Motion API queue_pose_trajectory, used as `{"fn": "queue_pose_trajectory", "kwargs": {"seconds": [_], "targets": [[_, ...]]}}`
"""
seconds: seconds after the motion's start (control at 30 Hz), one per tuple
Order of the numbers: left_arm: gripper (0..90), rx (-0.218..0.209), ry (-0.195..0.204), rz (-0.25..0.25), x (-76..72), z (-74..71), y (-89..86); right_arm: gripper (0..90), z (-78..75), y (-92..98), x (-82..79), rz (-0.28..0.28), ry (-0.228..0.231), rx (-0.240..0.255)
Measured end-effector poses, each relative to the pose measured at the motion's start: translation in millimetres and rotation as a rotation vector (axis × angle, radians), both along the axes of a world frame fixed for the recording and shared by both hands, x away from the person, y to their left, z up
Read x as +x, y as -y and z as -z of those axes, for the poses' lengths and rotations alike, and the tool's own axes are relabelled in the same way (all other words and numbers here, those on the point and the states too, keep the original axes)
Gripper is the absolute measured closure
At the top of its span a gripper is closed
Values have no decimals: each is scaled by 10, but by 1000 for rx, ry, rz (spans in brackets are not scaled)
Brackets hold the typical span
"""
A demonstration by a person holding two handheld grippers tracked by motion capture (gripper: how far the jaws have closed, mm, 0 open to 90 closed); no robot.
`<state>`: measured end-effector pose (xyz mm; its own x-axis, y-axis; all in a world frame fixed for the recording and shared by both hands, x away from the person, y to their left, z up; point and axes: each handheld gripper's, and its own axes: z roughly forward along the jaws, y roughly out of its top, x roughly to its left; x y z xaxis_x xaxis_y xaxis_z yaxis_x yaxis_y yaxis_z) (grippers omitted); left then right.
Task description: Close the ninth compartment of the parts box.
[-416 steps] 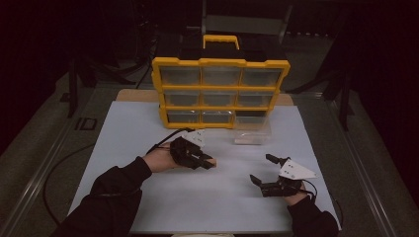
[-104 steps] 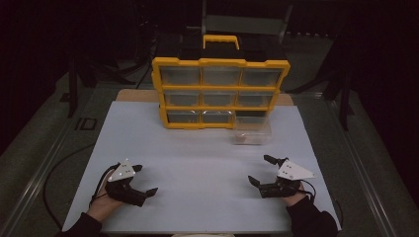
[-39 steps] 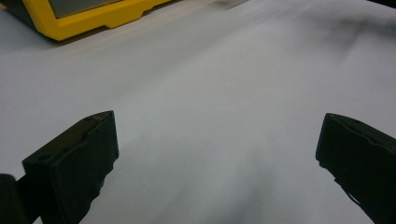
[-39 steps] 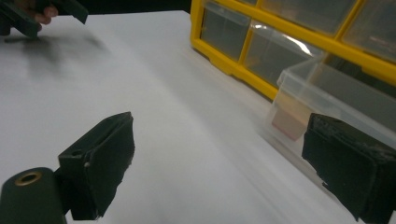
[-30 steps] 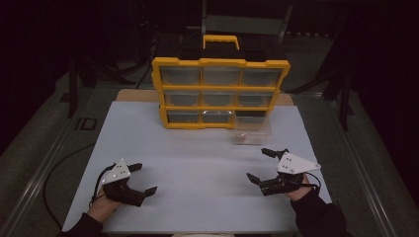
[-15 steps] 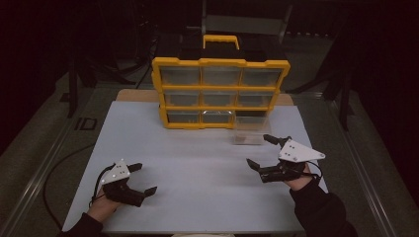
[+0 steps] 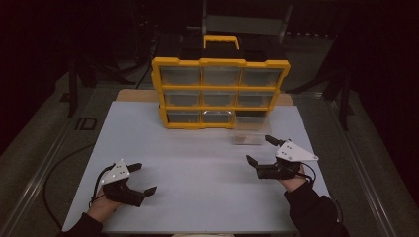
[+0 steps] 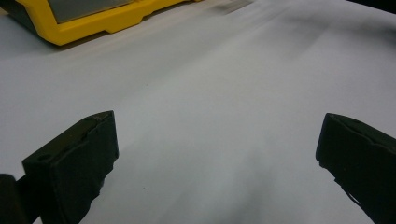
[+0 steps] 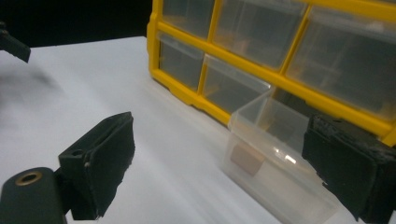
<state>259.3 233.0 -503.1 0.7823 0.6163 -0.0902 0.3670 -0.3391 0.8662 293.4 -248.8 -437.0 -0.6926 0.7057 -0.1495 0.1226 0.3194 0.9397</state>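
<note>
Drawer (image 7: 251, 133), the clear plastic one, is sitting out on the white tabletop (image 7: 197, 158) just in front of the yellow organizer's (image 7: 220, 92) lower right corner, beside the dark slot in the bottom row. In your right gripper view the drawer (image 9: 275, 163) is lying open-topped, and a small tan block (image 9: 246, 159) is resting inside it against the near wall.

Your right gripper (image 7: 259, 151) is hovering just short of the drawer, on its near side, not touching it. Its jaws are standing spread wide, one pointing toward the drawer's near right corner and the other reaching out over bare tabletop. In the right gripper view the drawer is showing between the two black jaws, nearer the right-hand one, and nothing is pinched between them. The grey three-cornered plate (image 7: 294, 152) is riding on top of this gripper, with your hand and dark sleeve behind it.

Your left gripper (image 7: 142, 178) is resting well apart from all this, at the near left of the tabletop. Its jaws are also spread wide, and in the left gripper view they are framing only plain white surface, with the organizer's yellow base (image 8: 100, 18) far off at the top left. The organizer's other drawers are sitting closed in their frame.
</note>
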Motion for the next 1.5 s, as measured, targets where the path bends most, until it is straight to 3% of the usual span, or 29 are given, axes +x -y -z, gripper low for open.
{"fn": "queue_pose_trajectory", "kwargs": {"seconds": [0.23,0.67,1.1,1.5], "targets": [[0,-1,-1,2,-2,0,3,91,156,43,22,23,-23,-28],[0,1,1,5,-3,-4,8,91,425,115,49,53,-112,-42],[0,1,-1,4,-3,0,7,91,569,110,88,78,-165,-87],[0,8,-1,6,0,5,7,91,638,92,148,165,-200,-133]]}}
